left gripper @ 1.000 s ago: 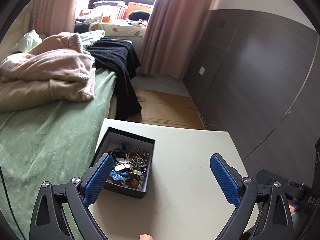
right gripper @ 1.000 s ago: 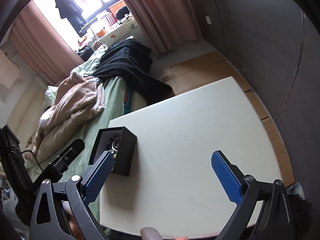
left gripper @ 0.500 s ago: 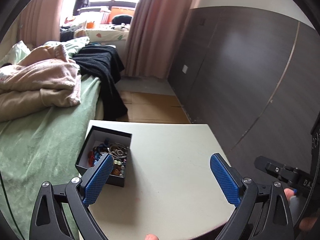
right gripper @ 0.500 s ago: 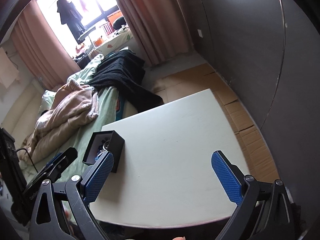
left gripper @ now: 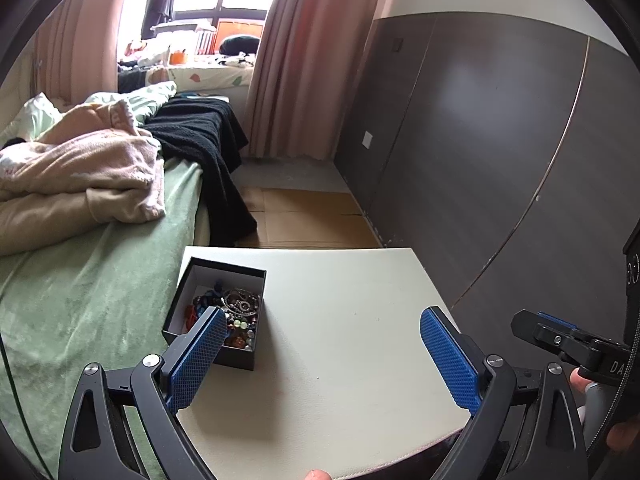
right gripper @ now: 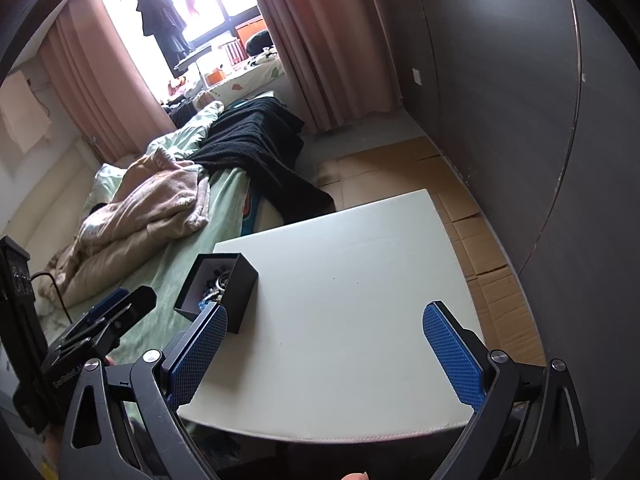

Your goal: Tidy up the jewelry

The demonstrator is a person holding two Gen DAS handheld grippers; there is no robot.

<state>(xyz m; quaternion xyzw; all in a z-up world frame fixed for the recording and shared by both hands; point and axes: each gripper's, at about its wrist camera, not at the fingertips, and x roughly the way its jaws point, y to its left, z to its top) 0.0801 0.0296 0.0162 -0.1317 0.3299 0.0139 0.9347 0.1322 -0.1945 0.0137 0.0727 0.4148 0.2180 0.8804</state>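
Observation:
A small black box (left gripper: 236,354) with a white lining stands at the left edge of a white table (left gripper: 344,344). It holds a tangle of jewelry (left gripper: 236,312): beads, rings and chains. The box also shows in the right wrist view (right gripper: 240,292). My left gripper (left gripper: 322,356) is open and empty, above the table's near part, its left finger in front of the box. My right gripper (right gripper: 324,354) is open and empty, above the table's near edge (right gripper: 340,432). Each gripper shows at the edge of the other's view.
A bed with a green sheet (left gripper: 80,300), a beige blanket (left gripper: 80,168) and a black throw (left gripper: 208,148) lies left of the table. A dark panelled wall (left gripper: 500,160) runs along the right. Flattened cardboard (left gripper: 308,224) covers the floor beyond the table.
Both grippers have pulled back and up from the table, so the box and table look smaller and farther. Both stay open and empty. The box has not moved.

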